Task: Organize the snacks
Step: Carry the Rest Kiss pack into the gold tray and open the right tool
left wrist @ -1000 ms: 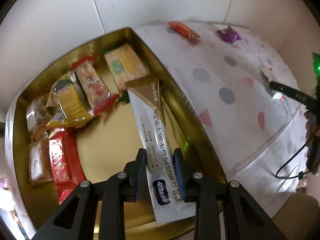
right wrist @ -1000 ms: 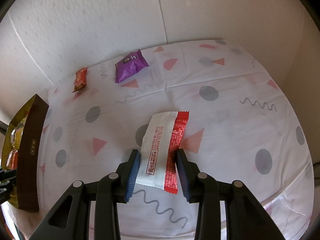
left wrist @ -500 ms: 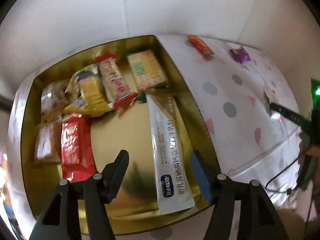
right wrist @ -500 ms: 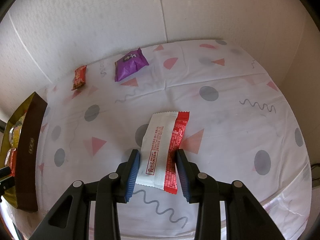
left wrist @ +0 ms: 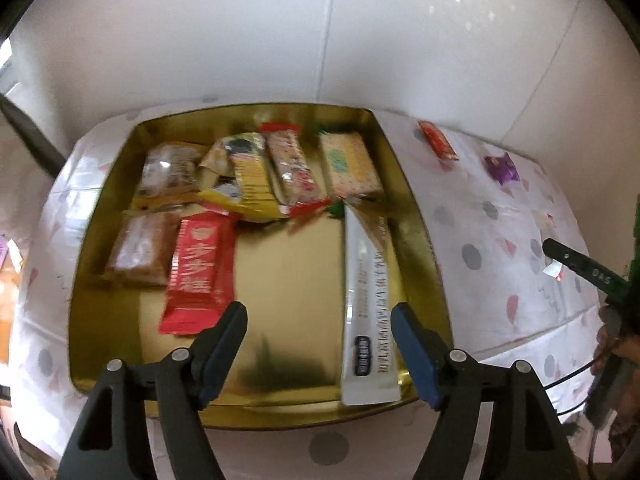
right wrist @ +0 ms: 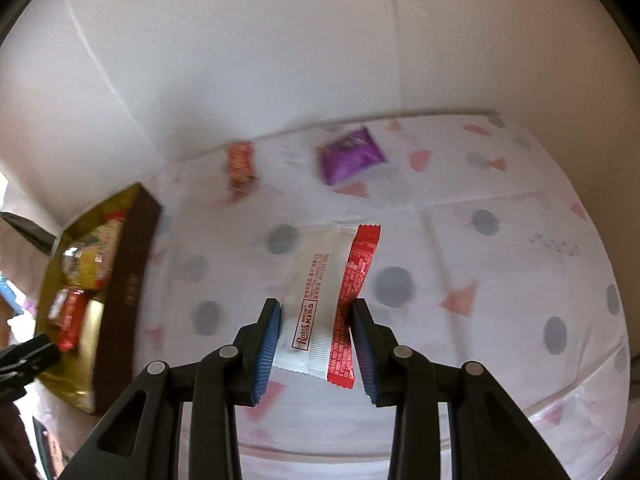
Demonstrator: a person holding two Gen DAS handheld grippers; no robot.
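Your left gripper (left wrist: 318,330) has just opened wide, empty; the sachet (left wrist: 370,304) it held now lies in the tin (left wrist: 404,184). Your right gripper (right wrist: 316,338), pinching the wafer (right wrist: 332,300), has lifted it off the cloth (right wrist: 500,240): next delivery.

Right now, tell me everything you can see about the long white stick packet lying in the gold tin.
The long white stick packet is a narrow, glossy sachet with a gold-brown far end, dark lettering along its length and a small dark blue label near its near end. It lies flat on the floor of the gold tin, along the tin's right wall, its near end reaching the front rim. Its far end meets the snacks piled at the back. The left gripper, whose jaws have just been opening, stands clear of it.
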